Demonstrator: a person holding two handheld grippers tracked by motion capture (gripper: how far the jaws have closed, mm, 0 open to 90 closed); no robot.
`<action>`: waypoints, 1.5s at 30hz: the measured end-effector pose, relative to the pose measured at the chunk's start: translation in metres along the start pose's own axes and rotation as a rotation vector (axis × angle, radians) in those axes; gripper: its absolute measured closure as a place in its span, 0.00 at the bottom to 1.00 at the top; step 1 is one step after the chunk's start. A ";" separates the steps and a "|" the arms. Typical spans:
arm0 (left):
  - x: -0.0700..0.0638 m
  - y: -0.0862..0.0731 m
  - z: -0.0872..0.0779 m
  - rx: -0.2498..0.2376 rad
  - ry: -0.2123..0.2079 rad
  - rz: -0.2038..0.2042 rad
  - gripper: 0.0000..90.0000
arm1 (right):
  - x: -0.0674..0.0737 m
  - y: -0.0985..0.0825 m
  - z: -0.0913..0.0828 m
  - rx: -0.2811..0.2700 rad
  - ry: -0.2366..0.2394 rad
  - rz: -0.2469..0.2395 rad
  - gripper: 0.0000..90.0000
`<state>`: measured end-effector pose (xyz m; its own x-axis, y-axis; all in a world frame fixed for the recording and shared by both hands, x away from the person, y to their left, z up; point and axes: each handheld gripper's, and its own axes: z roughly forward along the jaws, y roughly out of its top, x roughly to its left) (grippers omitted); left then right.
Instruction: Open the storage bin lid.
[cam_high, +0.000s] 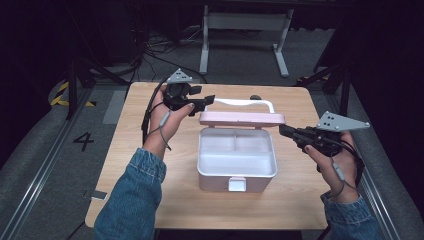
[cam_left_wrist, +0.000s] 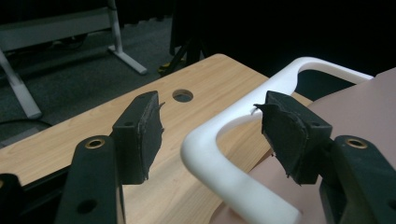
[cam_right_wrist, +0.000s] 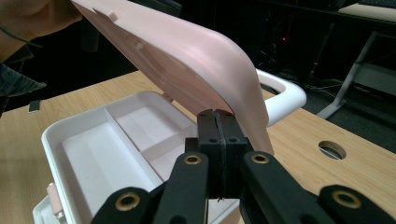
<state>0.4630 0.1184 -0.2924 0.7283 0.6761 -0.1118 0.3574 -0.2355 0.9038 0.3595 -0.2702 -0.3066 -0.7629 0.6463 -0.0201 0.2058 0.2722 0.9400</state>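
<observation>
A white storage box (cam_high: 237, 162) with a pink lid (cam_high: 242, 118) sits open near the middle of the wooden tabletop (cam_high: 150, 185), its latch side facing the near edge. The lid is raised on its far hinge, tilted up over the divided, bare compartments, and its white carrying handle (cam_high: 247, 103) juts toward the tabletop's far edge.

The left tongs (cam_high: 206, 100) sit at the lid's far-left corner, jaws spread wide. In the left gripper view the handle's (cam_left_wrist: 219, 154) curved corner runs between the two black pads (cam_left_wrist: 140, 135), touching neither that can be seen.

The right tongs (cam_high: 282, 130) meet the lid's right end. In the right gripper view the jaws are pressed flat together with no gap between them, their tip (cam_right_wrist: 218, 122) against the lid's (cam_right_wrist: 187, 60) pink rim; whether any of that rim is caught between them cannot be told.

Denim sleeves (cam_high: 131, 200) reach in from the near edge. A round cable hole (cam_left_wrist: 182, 95) pierces the tabletop beyond the handle.
</observation>
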 end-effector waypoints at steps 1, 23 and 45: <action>0.000 -0.001 -0.005 -0.006 0.003 0.004 0.42 | 0.000 0.001 0.000 -0.001 -0.001 0.005 1.00; -0.001 -0.020 -0.056 -0.017 0.066 0.053 0.41 | -0.014 0.012 0.011 -0.033 -0.028 0.035 1.00; -0.018 -0.016 -0.034 -0.044 -0.030 0.101 0.37 | -0.029 0.019 0.016 -0.031 -0.074 0.058 1.00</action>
<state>0.4240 0.1339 -0.2911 0.7770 0.6287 -0.0309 0.2557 -0.2703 0.9282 0.3954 -0.2726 -0.2937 -0.7023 0.7118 0.0109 0.2289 0.2112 0.9503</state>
